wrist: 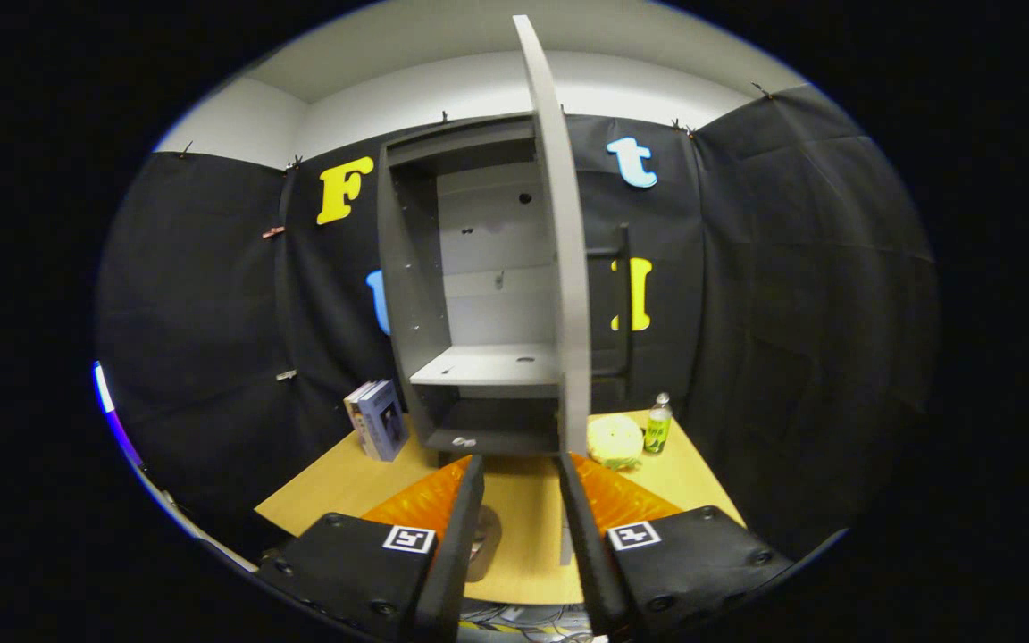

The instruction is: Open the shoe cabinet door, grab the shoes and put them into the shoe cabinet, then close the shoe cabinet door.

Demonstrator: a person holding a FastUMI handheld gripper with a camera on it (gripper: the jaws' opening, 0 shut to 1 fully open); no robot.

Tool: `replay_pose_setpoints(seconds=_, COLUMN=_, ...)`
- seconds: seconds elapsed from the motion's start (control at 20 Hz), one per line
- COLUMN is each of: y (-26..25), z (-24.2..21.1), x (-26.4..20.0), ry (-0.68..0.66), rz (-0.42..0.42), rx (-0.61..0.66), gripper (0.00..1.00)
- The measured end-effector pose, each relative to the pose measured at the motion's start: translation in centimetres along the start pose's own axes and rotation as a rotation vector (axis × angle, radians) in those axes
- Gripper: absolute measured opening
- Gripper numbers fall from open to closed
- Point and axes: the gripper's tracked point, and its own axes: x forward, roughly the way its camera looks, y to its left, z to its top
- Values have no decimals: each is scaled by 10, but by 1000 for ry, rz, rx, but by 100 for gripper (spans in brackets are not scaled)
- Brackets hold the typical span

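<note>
Item one, my gripper (522, 469): the two fingers stand apart with nothing between them but bare tabletop, and they clamp on nothing. Their tips reach just short of the cabinet's base.

Item two, shoe cabinet (479, 295): a grey upright unit standing at the back of the wooden table (336, 487), straight ahead of my fingers. I see an inner shelf (488, 364) about halfway down, a darker compartment below it, and a pale back panel with a few holes. Both compartments look bare of shoes from here.

Item three, cabinet door (568, 268): swung wide open, edge-on to me, hinged at the cabinet's right side. A dark bar handle (622, 299) shows on its far face, to the right of the edge.

Item four, shoe (483, 543): I catch a brownish rounded shape low on the table, just beside my left finger and partly hidden behind it. It looks like a shoe, but I cannot tell for sure.

Item five, books (378, 420): a small upright stack to the left of the cabinet's foot.

Item six, yellow round object (614, 442): on the table right of the door's lower edge, with a small green bottle (657, 424) just beside it.
</note>
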Motion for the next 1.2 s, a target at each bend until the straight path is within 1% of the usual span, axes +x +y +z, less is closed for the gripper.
replay_pose_setpoints(seconds=0.05, y=16, z=-17, x=3, ry=35, rz=32, rx=9, gripper=72)
replay_pose_setpoints(seconds=0.1, y=32, z=-33, x=8, ry=71, rz=61, rx=12, gripper=81)
replay_pose_setpoints(seconds=0.15, y=45, z=-51, x=18, ry=112, rz=87, rx=9, gripper=95)
replay_pose_setpoints(seconds=0.25, y=62, z=-83, x=43, ry=193, rz=109, rx=6, gripper=99)
replay_pose_setpoints(seconds=0.4, y=79, z=-131, x=89, ry=309, rz=115, rx=42, gripper=98)
replay_pose_setpoints(seconds=0.55, y=82, z=-186, x=140, ry=401, rz=90, rx=39, gripper=98)
replay_pose_setpoints(seconds=0.8, y=89, z=-278, x=189, ry=555, rz=80, rx=56, gripper=99)
replay_pose_setpoints(seconds=0.95, y=86, z=-318, x=215, ry=574, rz=38, rx=26, gripper=96)
replay_pose_setpoints(seconds=1.05, y=82, z=-340, x=238, ry=570, rz=3, rx=8, gripper=96)
replay_pose_setpoints(seconds=1.15, y=77, z=-357, x=253, ry=563, rz=-40, rx=-1, gripper=86)
replay_pose_setpoints(seconds=1.2, y=74, z=-365, x=262, ry=561, rz=-64, rx=4, gripper=83)
